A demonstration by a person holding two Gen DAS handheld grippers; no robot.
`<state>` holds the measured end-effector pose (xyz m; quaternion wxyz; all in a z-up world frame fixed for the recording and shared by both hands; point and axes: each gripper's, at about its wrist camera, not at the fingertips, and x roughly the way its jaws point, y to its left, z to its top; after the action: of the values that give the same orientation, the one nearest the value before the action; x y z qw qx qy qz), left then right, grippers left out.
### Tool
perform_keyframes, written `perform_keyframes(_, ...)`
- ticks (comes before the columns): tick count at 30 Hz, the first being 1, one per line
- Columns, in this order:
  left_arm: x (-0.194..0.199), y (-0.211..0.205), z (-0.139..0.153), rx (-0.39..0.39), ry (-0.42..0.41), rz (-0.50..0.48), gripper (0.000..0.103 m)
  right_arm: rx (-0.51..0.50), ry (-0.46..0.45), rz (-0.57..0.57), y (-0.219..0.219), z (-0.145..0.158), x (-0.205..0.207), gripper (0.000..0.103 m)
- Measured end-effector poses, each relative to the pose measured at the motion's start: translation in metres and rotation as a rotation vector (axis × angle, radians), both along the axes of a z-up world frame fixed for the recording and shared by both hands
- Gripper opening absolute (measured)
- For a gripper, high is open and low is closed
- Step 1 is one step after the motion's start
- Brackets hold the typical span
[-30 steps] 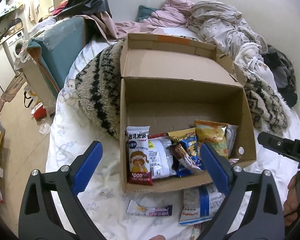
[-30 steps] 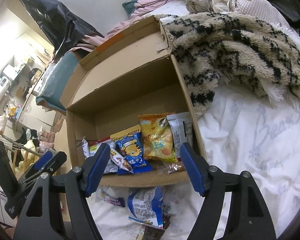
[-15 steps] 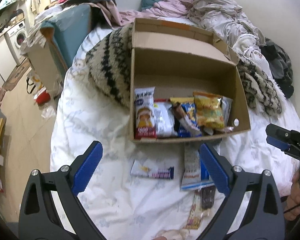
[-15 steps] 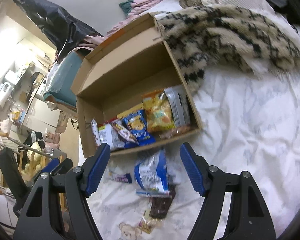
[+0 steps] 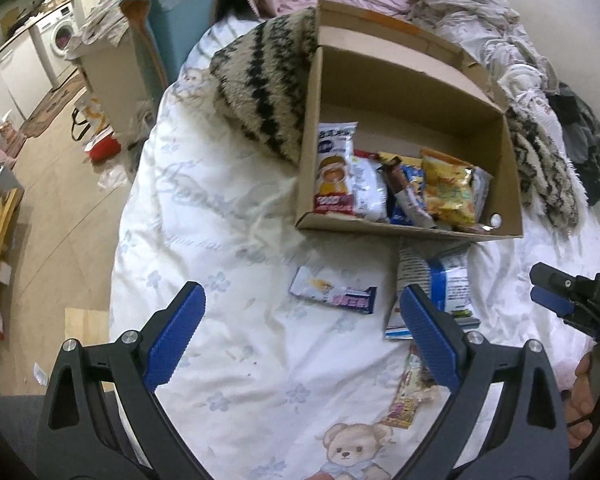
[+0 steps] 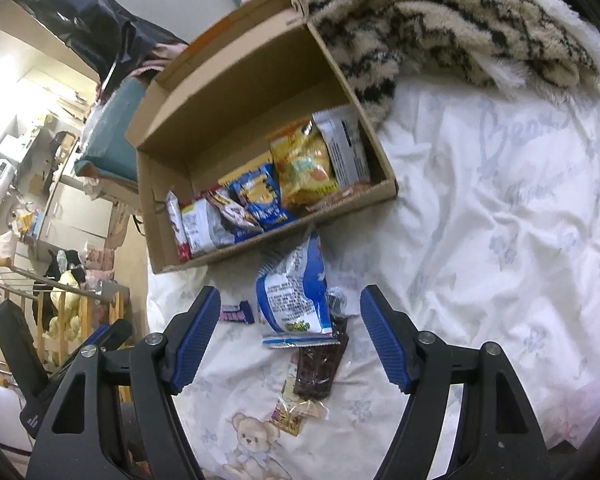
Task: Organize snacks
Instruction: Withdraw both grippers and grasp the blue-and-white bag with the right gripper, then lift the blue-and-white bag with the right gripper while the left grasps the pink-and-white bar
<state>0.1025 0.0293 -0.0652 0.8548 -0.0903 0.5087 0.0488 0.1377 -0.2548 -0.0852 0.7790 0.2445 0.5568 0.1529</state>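
An open cardboard box (image 5: 512, 184) (image 6: 172, 168) lies on the white bedsheet with several snack packets standing along its near wall. In front of it lie a blue and white bag (image 6: 292, 292) (image 5: 448, 284), a small white and purple bar (image 5: 334, 294) (image 6: 236, 314), a dark packet (image 6: 318, 368) and a small yellow packet (image 5: 404, 404) (image 6: 290, 416). My left gripper (image 5: 300, 340) hovers open above the sheet, the purple bar just beyond it. My right gripper (image 6: 290, 336) is open, with the blue and white bag's lower end between its fingers, untouched.
A striped fuzzy blanket (image 5: 268, 92) (image 6: 460, 28) wraps behind the box. Crumpled clothes (image 5: 452, 8) pile at the far end of the bed. The bed's left edge drops to a wooden floor (image 5: 60, 208) with clutter and a washing machine (image 5: 58, 40).
Both grippers have pulled back from the box and tilted downward, bringing the loose packets on the sheet into view. Both stayed open.
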Motion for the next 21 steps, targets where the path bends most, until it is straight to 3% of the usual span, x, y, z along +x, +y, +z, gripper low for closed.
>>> perform_keyframes(5, 0.003, 0.011, -0.008, -0.019, 0.031, 0.052, 0.097, -0.001, 0.071, 0.02, 0.01, -0.019, 0.009, 0.075)
perform_keyframes(9, 0.007, 0.012, -0.014, -0.037, 0.054, 0.064, 0.097, -0.091, 0.131, 0.1, 0.036, -0.041, 0.019, 0.075)
perform_keyframes(14, 0.012, 0.003, -0.018, -0.051, 0.065, 0.039, 0.097, -0.191, 0.134, 0.2, 0.071, -0.064, 0.036, 0.075)
perform_keyframes(20, 0.013, -0.003, -0.022, -0.042, 0.074, 0.014, 0.097, -0.166, 0.164, 0.23, 0.085, -0.093, 0.047, 0.074)
perform_keyframes(21, 0.014, -0.004, -0.023, -0.041, 0.076, 0.014, 0.097, -0.174, 0.145, 0.237, 0.087, -0.09, 0.046, 0.069)
